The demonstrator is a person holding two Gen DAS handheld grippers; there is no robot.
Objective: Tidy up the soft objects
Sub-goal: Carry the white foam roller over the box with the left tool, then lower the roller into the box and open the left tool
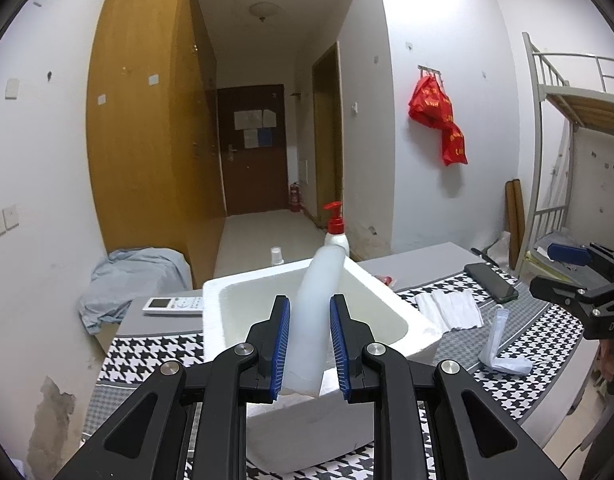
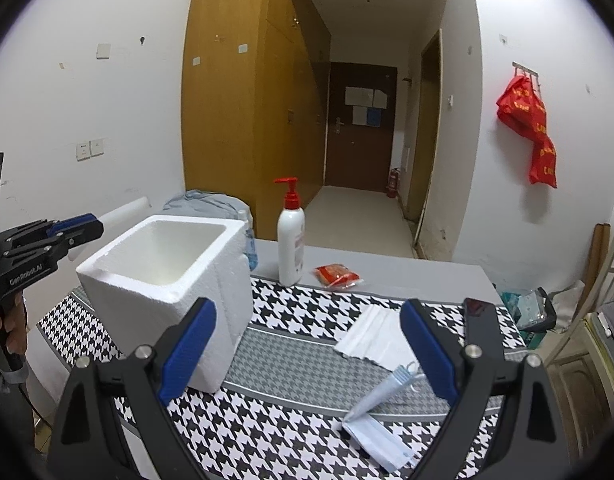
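White foam cylinder (image 1: 313,316) sits clamped between the left gripper (image 1: 310,346) pads, tilted, its far end leaning over the styrofoam box (image 1: 387,292). Held over the opening, probably so it can drop straight in. Box is on the houndstooth cloth (image 1: 519,356); the folded face mask (image 1: 497,350) and white mask stack (image 1: 451,310) lie to its right, not boxed yet.

Right wrist view: right gripper (image 2: 309,350) jaws spread wide, nothing between them, aimed low at the cloth. Folded face mask (image 2: 381,416) lies just ahead near the right pad, likely the next pick. Mask stack (image 2: 373,338) beyond it. Pump bottle (image 2: 291,240) and red packet (image 2: 338,275) stand behind, apart from the box (image 2: 163,280).
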